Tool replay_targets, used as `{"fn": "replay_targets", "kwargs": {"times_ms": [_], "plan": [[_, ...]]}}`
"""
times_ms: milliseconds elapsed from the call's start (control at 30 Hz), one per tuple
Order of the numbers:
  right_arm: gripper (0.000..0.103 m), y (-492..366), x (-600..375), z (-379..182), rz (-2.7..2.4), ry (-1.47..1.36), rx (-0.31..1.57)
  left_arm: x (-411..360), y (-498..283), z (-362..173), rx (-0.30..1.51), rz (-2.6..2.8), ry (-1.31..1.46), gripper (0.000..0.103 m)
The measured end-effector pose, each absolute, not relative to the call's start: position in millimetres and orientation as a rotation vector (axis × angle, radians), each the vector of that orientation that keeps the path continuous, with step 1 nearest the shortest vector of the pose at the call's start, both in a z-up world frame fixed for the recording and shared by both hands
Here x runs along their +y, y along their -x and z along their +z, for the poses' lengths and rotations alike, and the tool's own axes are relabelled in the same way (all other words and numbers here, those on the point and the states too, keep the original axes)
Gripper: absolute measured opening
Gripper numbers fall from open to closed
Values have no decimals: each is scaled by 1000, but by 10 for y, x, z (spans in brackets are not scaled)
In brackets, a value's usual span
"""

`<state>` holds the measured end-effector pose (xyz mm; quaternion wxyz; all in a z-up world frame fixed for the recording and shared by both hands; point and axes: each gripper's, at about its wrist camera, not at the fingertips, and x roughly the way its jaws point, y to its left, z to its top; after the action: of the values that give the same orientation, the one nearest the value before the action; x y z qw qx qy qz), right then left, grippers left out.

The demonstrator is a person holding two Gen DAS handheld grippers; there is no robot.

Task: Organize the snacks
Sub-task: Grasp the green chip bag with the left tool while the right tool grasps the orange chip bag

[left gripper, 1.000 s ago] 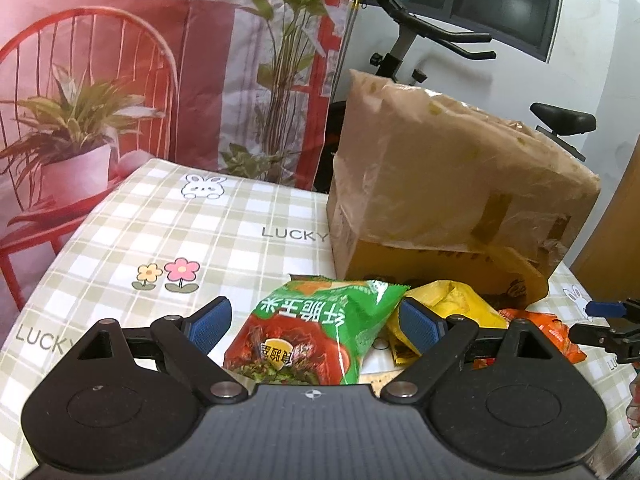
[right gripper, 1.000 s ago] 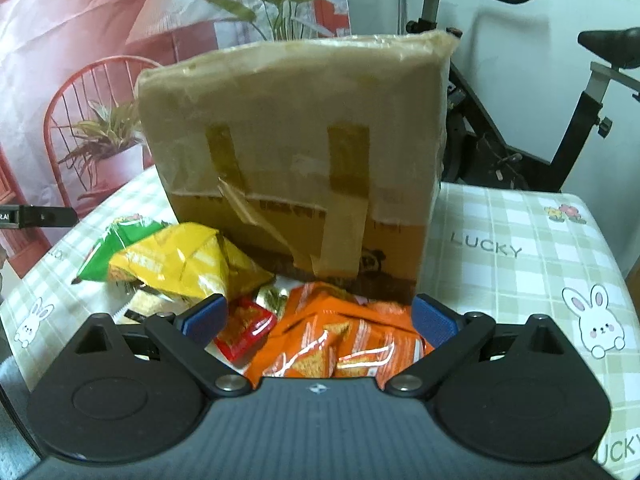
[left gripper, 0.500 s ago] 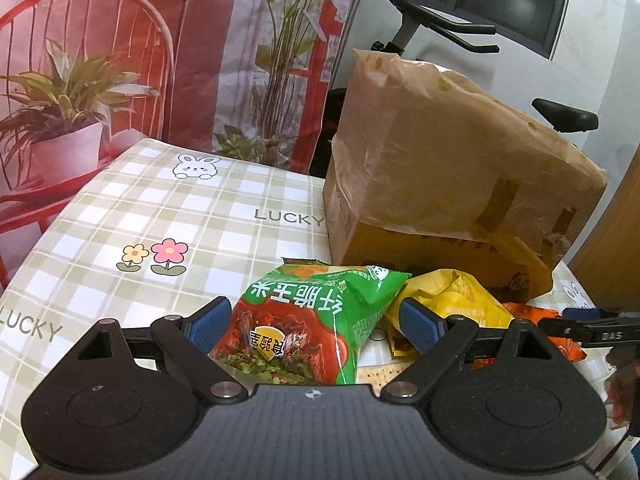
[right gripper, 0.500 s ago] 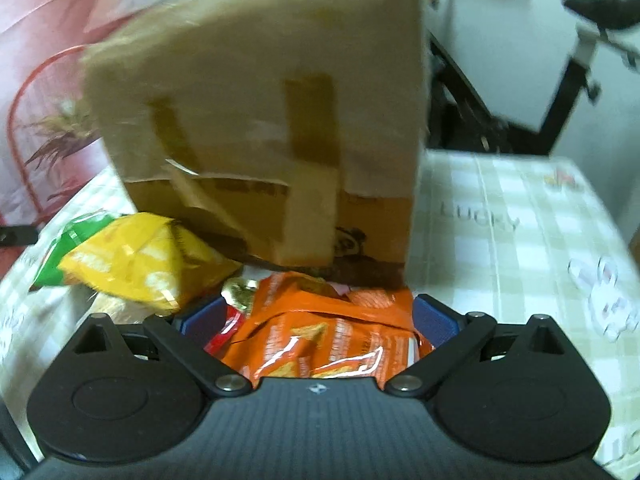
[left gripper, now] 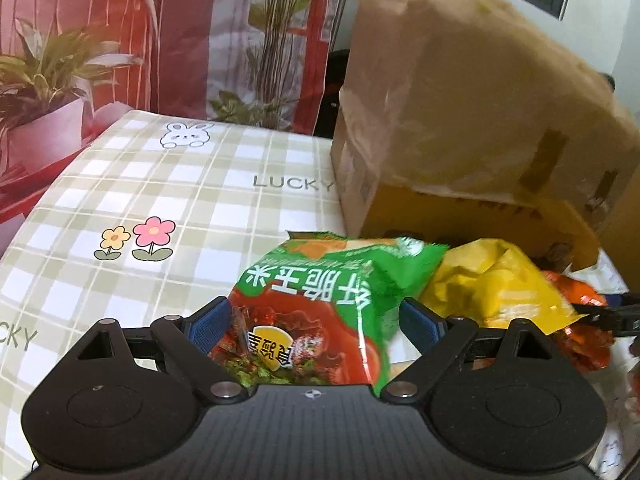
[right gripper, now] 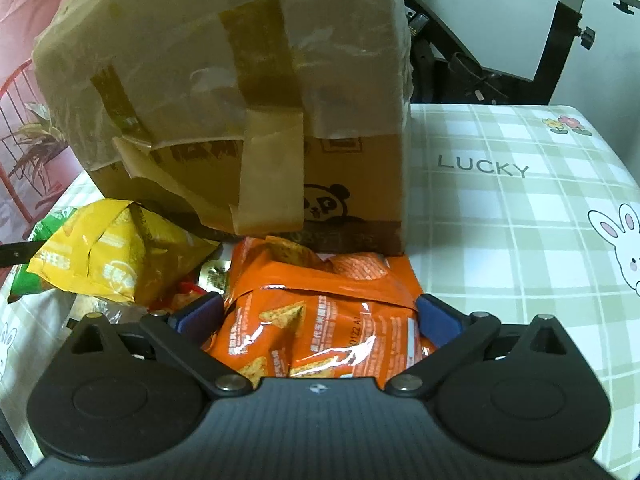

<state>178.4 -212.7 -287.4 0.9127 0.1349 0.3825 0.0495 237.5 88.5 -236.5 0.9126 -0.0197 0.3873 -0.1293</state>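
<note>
Green and red, the corn snack bag [left gripper: 320, 312] lay at lower centre of my left view, directly between the spread pads of my left hand-held gripper [left gripper: 316, 320], its long axis running away toward the cardboard box [left gripper: 460, 128]. My right hand-held gripper [right gripper: 320, 316], also spread, straddled the orange chip bag [right gripper: 320, 312] on the desk [right gripper: 520, 220].

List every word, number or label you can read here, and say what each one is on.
"LUCKY": checked tablecloth, printed more than once.
"0122 A1": orange snack bag, apparently a date code.
Green snack bag: large Chinese characters, upside down, unreadable.
Cardboard box: panda logo; lettering taped over.
Yellow snack bag: print blurred.
</note>
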Motion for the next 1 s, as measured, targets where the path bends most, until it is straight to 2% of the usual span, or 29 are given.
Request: {"fn": "replay_targets", "kwargs": {"times_ms": [333, 433, 500, 600, 667, 733, 1000], "plan": [[103, -1806, -2162, -2947, 105, -295, 795, 869, -2455, -2554, 821, -260, 21, 96], [103, -1807, -2153, -2952, 104, -287, 793, 862, -2394, -2525, 786, -277, 15, 85], [103, -1793, -2129, -2931, 113, -274, 790, 878, -2319, -2476, 769, -275, 22, 70], [88, -1740, -2078, -2878, 169, -249, 780, 931, -2205, -2406, 739, -280, 38, 55], [78, -1687, -2030, -2834, 193, -230, 774, 942, -2127, -2349, 721, -281, 41, 51], [74, -1620, -1991, -2794, 209, -219, 759, 941, -2053, -2305, 707, -294, 59, 49], [71, -1342, -1990, -2682, 224, -253, 700, 880, -1734, -2178, 659, -311, 87, 38]]}}
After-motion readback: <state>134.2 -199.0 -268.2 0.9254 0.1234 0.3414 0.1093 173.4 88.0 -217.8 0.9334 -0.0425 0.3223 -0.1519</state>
